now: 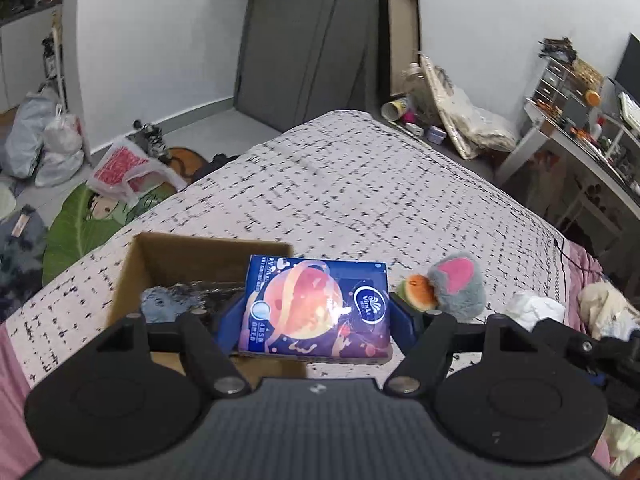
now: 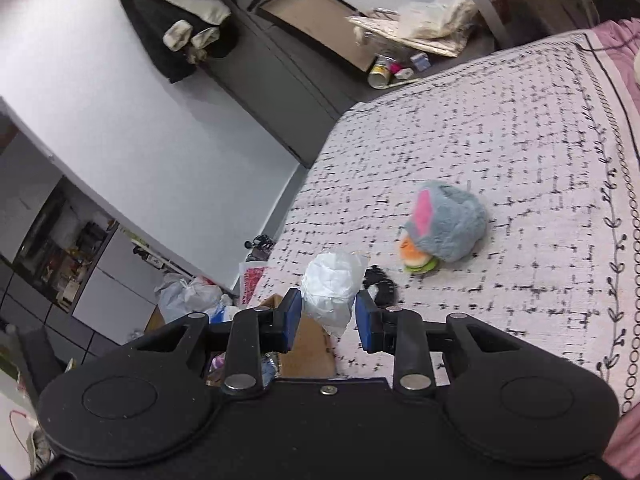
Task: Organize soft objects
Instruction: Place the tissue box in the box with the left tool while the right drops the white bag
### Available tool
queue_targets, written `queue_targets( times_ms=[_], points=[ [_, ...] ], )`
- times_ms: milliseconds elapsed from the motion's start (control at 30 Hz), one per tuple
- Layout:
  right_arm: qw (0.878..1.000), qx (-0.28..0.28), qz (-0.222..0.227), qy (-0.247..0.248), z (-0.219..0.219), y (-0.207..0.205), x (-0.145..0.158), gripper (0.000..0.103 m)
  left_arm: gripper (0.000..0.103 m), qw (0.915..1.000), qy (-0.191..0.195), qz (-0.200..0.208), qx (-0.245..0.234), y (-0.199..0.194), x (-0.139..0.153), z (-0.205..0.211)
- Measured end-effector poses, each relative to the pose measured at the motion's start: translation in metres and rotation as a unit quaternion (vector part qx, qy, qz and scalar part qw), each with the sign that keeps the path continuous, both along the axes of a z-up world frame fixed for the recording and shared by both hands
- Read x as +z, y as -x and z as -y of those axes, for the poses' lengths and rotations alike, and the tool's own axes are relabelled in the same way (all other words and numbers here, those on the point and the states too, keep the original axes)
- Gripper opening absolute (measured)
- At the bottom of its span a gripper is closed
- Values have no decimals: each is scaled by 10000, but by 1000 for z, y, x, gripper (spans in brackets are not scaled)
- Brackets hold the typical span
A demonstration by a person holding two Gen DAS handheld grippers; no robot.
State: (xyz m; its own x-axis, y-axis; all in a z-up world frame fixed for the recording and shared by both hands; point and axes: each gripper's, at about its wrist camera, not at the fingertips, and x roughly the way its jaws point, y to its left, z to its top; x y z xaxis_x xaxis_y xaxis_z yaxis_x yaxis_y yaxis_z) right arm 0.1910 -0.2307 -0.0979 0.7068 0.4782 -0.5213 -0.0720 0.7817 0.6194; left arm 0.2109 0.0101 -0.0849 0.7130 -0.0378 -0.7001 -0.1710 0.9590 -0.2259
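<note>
While our left gripper [image 1: 316, 312] clamps the tissue pack [image 1: 316, 308] over the cardboard box [image 1: 132, 276] and our right gripper [image 2: 327, 316] pinches a white bag [image 2: 332, 284], either soft load may slip.

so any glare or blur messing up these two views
Left wrist view: white glare patch on the tissue pack, bedspread pattern smeared by motion blur. Right wrist view: sharper, plush toy clear, no glare; fisheye bends walls in both.
</note>
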Motion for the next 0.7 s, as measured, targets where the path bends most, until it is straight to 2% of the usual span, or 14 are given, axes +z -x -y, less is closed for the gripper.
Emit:
queue_targets(
  times_ms=[400, 700],
  points=[
    [9994, 194, -4, 278, -49, -1, 3, 29, 72, 9978, 193, -317, 555, -8, -20, -53],
    [9985, 312, -5, 444, -84, -14, 1, 29, 72, 9929, 532, -566, 899, -13, -34, -91]
  ],
)
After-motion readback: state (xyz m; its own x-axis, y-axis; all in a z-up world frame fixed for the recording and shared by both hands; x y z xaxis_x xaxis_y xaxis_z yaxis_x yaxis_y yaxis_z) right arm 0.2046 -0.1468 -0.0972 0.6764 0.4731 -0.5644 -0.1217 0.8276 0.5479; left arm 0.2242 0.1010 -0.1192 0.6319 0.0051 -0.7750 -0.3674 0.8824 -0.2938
